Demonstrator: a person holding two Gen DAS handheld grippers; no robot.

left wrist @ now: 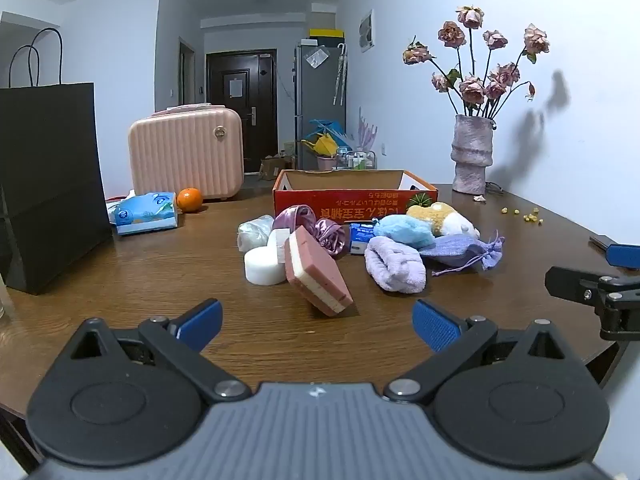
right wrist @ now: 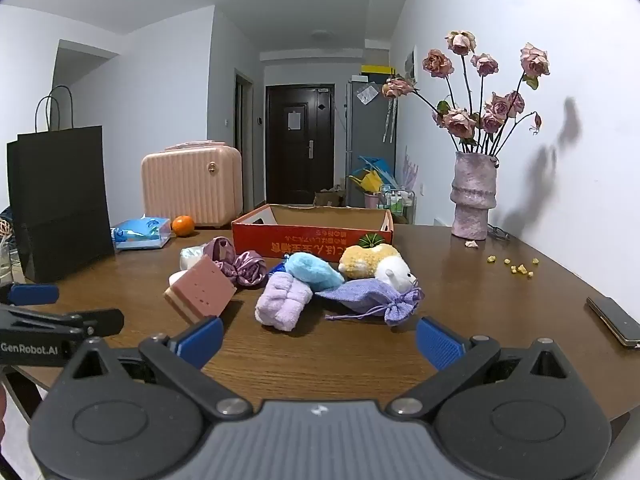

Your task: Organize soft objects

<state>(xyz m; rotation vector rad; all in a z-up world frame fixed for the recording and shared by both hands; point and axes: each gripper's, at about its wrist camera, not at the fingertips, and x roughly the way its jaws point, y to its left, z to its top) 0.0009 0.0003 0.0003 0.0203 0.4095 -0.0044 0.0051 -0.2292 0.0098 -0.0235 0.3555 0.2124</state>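
Hovering over the near edge of the brown table [left wrist: 160,272], the left gripper [left wrist: 318,322] has its blue-padded fingers [left wrist: 200,322] spread as wide as they go, with nothing between them and nothing touched. The right gripper [right wrist: 320,338] matches it: jaws fully apart, empty, tilted slightly down toward the tabletop. In the left wrist view the right gripper shows at the far right edge; in the right wrist view the left one shows at the far left edge, so the two sit side by side and apart.

The soft objects lie in a loose pile mid-table, just in front of the open red cardboard box [left wrist: 352,204]. A pink-and-cream sponge [left wrist: 318,274] stands tilted on edge, leaning on a white round foam piece [left wrist: 264,266]. Behind them sit shiny purple scrunchies [left wrist: 316,228] and a white bundle [left wrist: 254,232]. To the right are a folded lilac towel [left wrist: 396,266], a light blue plush [left wrist: 404,231], a yellow-and-white plush toy [left wrist: 444,218] and a purple drawstring pouch [left wrist: 468,252]. All are well clear of both grippers' fingers.
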